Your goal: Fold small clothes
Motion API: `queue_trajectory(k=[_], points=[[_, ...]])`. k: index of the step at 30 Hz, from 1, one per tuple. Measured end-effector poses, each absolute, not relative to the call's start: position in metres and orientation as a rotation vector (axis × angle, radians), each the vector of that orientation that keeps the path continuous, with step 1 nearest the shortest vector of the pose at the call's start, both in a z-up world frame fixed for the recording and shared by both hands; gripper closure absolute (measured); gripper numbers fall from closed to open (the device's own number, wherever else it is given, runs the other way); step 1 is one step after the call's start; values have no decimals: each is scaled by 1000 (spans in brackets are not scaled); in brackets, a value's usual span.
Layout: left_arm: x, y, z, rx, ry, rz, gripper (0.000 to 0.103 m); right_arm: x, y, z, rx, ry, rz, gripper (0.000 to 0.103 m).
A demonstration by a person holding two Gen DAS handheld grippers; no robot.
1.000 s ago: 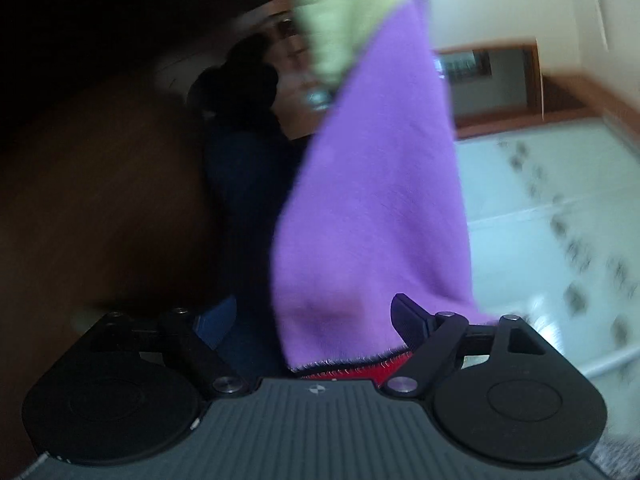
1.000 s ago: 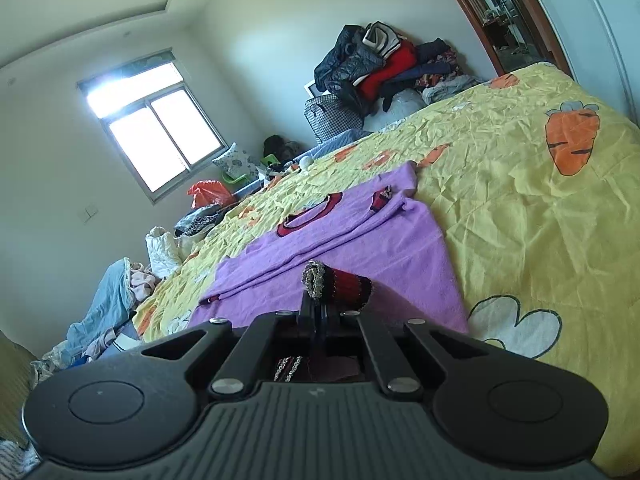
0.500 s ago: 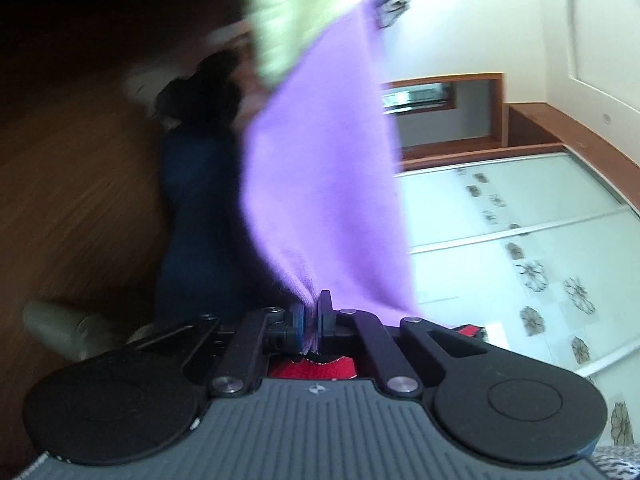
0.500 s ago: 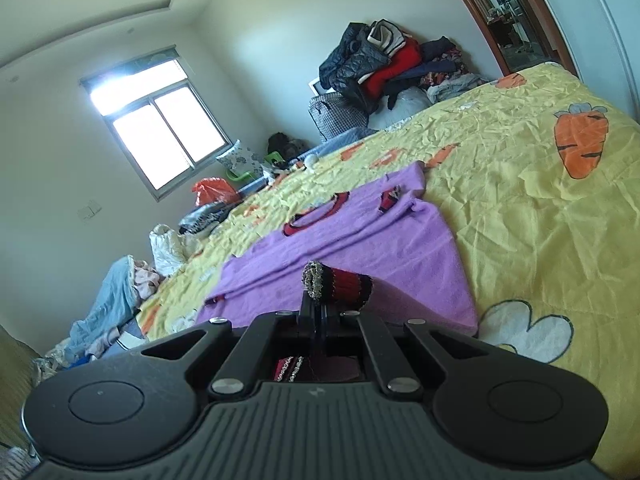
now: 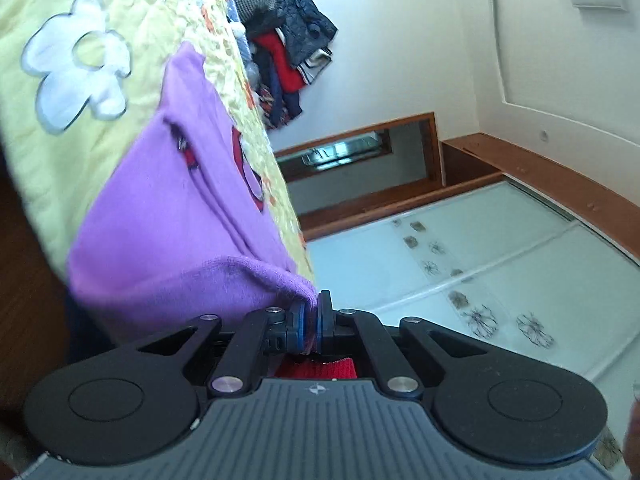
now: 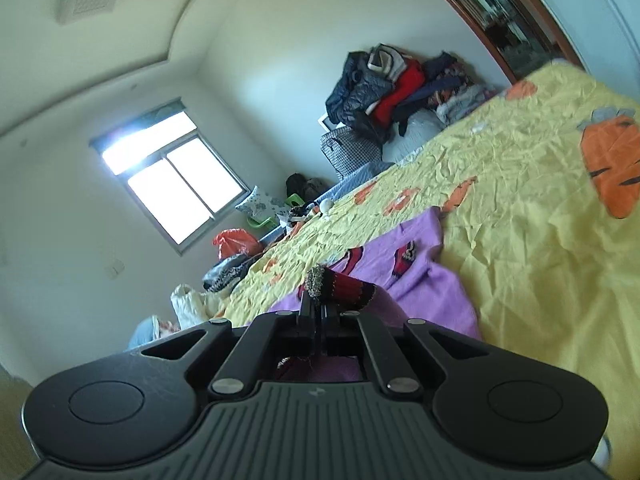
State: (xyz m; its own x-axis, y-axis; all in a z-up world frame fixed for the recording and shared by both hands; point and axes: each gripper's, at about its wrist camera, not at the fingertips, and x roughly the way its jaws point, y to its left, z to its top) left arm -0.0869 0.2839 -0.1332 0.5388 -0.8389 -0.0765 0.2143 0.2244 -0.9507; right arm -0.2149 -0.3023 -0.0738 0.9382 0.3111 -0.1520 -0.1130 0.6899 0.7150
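Both hand-held grippers, left [image 5: 311,322] and right [image 6: 319,312], pinch our fuzzy purple sweater's [image 5: 176,216] near hem; its length runs away from us up the bed [image 6: 520,208].

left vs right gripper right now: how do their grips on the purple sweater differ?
The left gripper pinches plain purple fabric at a fold; the right gripper pinches the red-and-dark striped cuff. The left gripper's pads are blue; the right gripper's look black. Both are shut on the same purple sweater, which lies on the yellow bedsheet.
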Motion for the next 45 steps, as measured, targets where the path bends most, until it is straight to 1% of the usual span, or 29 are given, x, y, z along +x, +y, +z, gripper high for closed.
queue_trajectory(k=[2, 6, 13, 20, 25, 30, 32, 34, 35, 36, 37, 38, 39, 40, 41, 42, 45], points=[[-69, 273, -128, -1114, 693, -786, 99, -185, -312, -82, 810, 293, 245, 100], [-39, 274, -121, -1132, 709, -683, 99, -122, -325, -96, 844, 353, 245, 100], [22, 276, -133, -1213, 761, -554, 99, -30, -335, -112, 845, 479, 228, 100], [52, 284, -132, -1258, 724, -504, 100, 21, -333, -112, 809, 555, 244, 100], [68, 294, -137, -1289, 723, -443, 103, 53, -330, -113, 790, 612, 262, 100], [89, 297, -135, -1259, 745, -442, 103, 83, -324, -116, 752, 672, 279, 99], [98, 292, -129, -1186, 783, -451, 103, 90, -326, -119, 767, 679, 250, 98], [104, 285, -117, -1062, 800, -486, 91, 98, -332, -124, 788, 708, 226, 96], [108, 281, -110, -992, 819, -483, 71, 99, -335, -126, 811, 709, 229, 96], [113, 277, -104, -927, 829, -492, 51, 98, -338, -127, 829, 707, 231, 93], [117, 274, -98, -872, 826, -506, 43, 98, -339, -127, 829, 712, 242, 86], [121, 271, -94, -822, 828, -508, 42, 96, -339, -127, 823, 714, 257, 80], [128, 266, -91, -773, 844, -515, 38, 93, -339, -127, 823, 709, 271, 64], [134, 262, -90, -734, 869, -522, 34, 91, -340, -127, 827, 704, 290, 43], [139, 259, -89, -709, 887, -522, 33, 88, -340, -125, 827, 696, 314, 36], [142, 255, -89, -679, 897, -521, 32, 85, -339, -120, 804, 683, 332, 33], [151, 241, -81, -515, 895, -514, 29, 70, -328, -93, 560, 621, 313, 32]])
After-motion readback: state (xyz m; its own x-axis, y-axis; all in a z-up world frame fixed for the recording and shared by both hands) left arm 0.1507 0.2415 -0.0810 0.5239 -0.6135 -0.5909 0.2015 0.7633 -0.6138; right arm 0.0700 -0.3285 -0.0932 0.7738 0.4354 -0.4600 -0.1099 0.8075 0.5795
